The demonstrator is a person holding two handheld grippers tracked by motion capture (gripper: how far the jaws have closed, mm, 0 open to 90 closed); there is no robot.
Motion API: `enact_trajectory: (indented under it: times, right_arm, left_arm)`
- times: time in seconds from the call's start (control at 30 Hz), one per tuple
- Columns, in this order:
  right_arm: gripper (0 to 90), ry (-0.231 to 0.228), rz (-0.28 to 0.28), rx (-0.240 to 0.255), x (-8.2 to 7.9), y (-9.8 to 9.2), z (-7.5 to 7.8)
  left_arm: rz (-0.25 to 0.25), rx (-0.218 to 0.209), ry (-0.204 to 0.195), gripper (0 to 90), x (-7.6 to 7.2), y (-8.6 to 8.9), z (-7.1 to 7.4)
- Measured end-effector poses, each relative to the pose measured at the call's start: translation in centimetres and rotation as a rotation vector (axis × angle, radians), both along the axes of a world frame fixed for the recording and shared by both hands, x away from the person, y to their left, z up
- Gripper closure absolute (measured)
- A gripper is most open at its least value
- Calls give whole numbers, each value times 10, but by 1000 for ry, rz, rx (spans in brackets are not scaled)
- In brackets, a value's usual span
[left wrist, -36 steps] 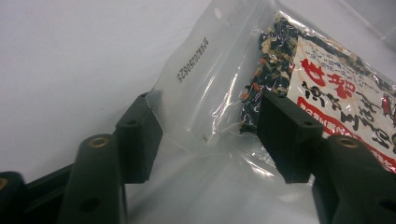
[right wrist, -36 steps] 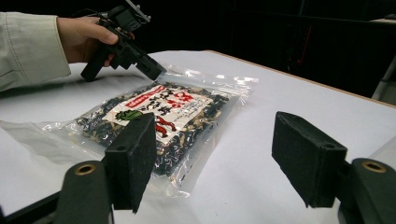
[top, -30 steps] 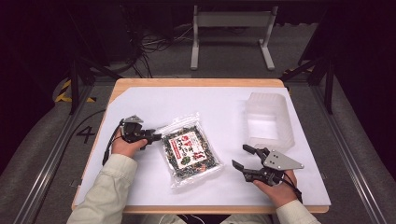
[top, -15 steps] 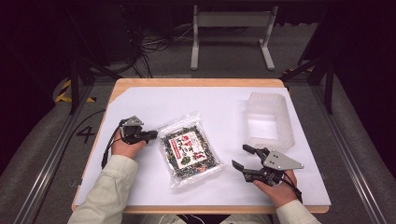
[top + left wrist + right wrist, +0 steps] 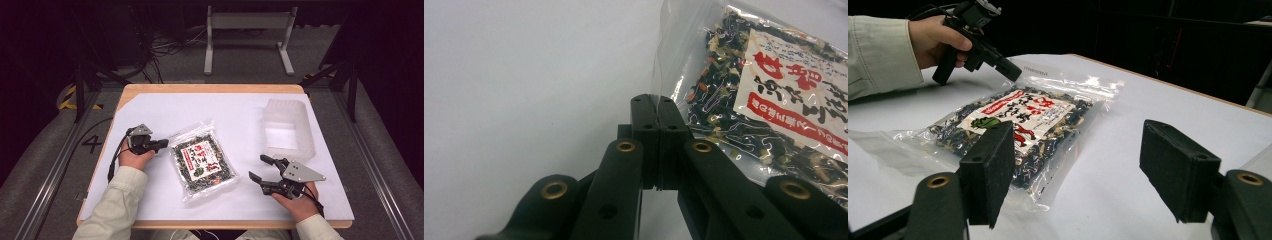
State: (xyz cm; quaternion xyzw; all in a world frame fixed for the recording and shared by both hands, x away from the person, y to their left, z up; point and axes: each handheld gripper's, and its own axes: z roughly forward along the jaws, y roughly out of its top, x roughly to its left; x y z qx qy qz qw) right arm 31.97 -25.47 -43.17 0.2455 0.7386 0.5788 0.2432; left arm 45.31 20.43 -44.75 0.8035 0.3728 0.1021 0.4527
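A clear plastic tub (image 5: pixel 289 131) sits upside down on the white desk (image 5: pixel 165 107). Beyond the desk's far edge, a grey metal stand (image 5: pixel 248 30) rests on the floor.

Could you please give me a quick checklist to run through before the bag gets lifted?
1. Left gripper shut on the bag: ok, its jaws have just been closing and now pinch the clear edge.
2. Grip on film, not on contents: ok.
3. Right gripper open and free: ok, nothing between its jaws.
4. Tub empty: ok, upright at the table's right.
5. Bag sealed: cannot tell.
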Motion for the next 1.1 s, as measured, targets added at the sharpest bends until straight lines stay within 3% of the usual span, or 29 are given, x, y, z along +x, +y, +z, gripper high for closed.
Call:
enact_trajectory:
  times: [0.1, 0.3, 0.4, 0.47, 0.63, 0.8, 0.87, 1.1]
  right_arm:
    - [306, 0, -5, -1, 0, -1, 0]
    - [320, -9, -9, 3, 0, -1, 2]
    - [350, -15, -7, -17, -1, -2, 5]
    - [370, -16, -2, -22, -2, -2, 7]
    - [385, -20, -8, -23, -2, -5, 12]
    - [373, 18, -4, -12, -2, -5, 17]
    - [363, 24, -3, -9, -1, -4, 19]
    - [283, 35, 19, 50, 4, 5, 35]
  left_arm:
    - [0, -56, -14, 895, -3, 2, 10]
    - [-9, -132, -116, 896, -15, 4, 38]
    - [-31, -175, -176, 897, -24, 4, 57]
    - [-56, -193, -196, 897, -29, 3, 66]
    - [-114, -214, -257, 898, -41, -1, 88]
    - [-157, -230, -318, 898, -55, -9, 106]
    - [-164, -232, -325, 898, -57, -10, 108]
    - [-260, -244, -398, 898, -75, -21, 128]
